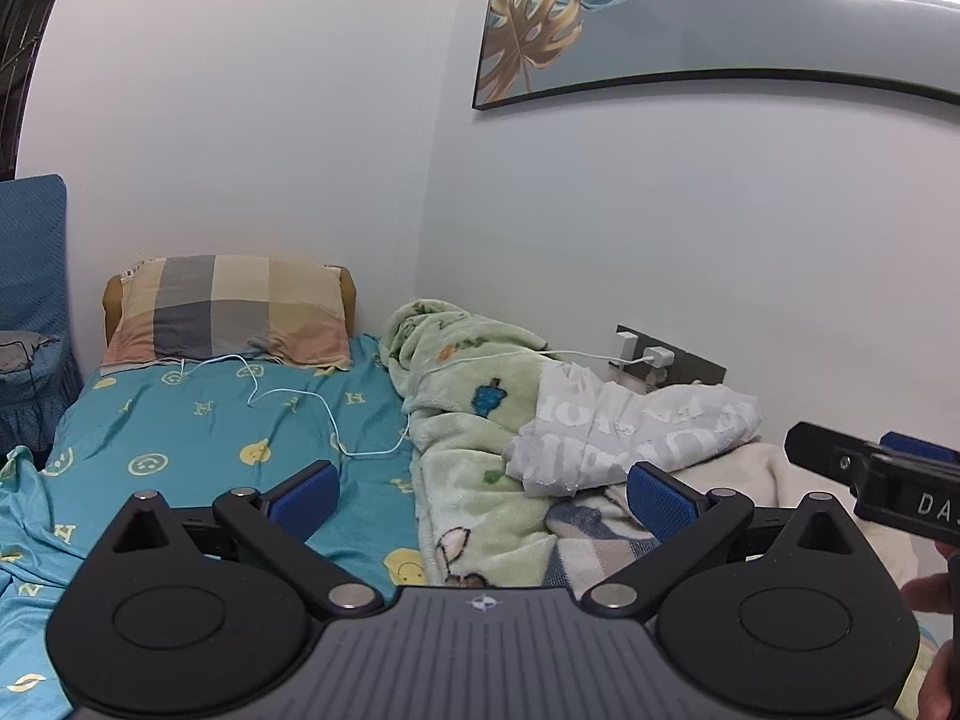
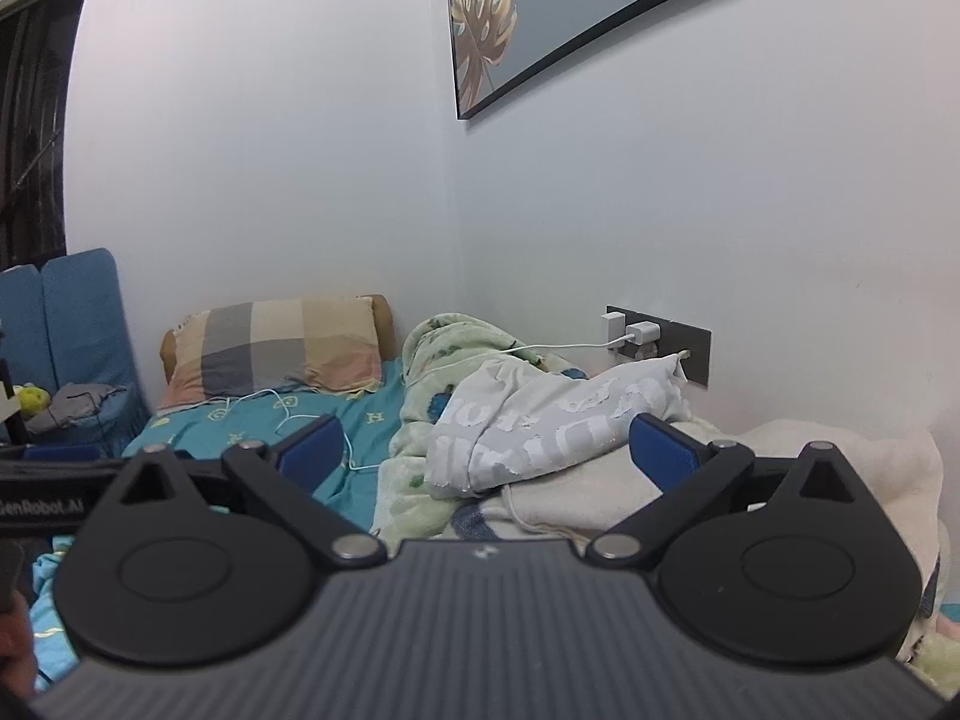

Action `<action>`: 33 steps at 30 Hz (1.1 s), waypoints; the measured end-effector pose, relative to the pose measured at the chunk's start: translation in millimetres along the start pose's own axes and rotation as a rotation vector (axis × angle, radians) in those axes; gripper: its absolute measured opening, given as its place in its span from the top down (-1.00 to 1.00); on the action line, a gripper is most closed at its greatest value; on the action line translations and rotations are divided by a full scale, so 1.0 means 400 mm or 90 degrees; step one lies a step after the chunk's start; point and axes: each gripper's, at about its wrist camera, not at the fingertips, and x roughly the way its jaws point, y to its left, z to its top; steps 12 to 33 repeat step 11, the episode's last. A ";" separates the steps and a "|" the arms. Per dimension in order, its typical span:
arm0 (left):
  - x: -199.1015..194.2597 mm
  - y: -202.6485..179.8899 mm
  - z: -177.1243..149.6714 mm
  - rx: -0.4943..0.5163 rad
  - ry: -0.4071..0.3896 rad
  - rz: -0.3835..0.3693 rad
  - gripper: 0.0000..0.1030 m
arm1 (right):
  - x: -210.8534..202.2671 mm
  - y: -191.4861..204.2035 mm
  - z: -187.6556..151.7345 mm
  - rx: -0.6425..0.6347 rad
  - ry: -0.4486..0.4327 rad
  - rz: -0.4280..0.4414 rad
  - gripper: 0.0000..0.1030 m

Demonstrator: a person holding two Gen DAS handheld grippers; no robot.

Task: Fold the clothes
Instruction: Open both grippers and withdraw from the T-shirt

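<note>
On a bed (image 1: 198, 420) with a blue sheet, a grey printed garment (image 2: 540, 426) lies crumpled atop a green blanket (image 1: 462, 396) by the wall. Both the left gripper (image 1: 480, 498) and right gripper (image 2: 486, 456) hover spread wide and empty. The garment likely needs pinching at two edges and pulling flat before any fold.

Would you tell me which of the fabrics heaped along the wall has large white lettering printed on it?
The grey garment lying on top of the heap, below the wall socket. The green blanket beside it shows cartoon pictures, and the cream blanket is plain.
</note>
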 end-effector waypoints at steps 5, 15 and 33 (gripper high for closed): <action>-0.015 -0.003 0.001 0.012 -0.003 0.011 -1.00 | 0.006 0.005 -0.007 0.001 0.007 -0.003 -1.00; -0.025 -0.008 0.001 0.016 -0.001 0.005 -1.00 | 0.010 0.010 -0.010 0.002 0.014 -0.010 -1.00; -0.025 -0.008 0.001 0.016 -0.001 0.005 -1.00 | 0.010 0.010 -0.010 0.002 0.014 -0.010 -1.00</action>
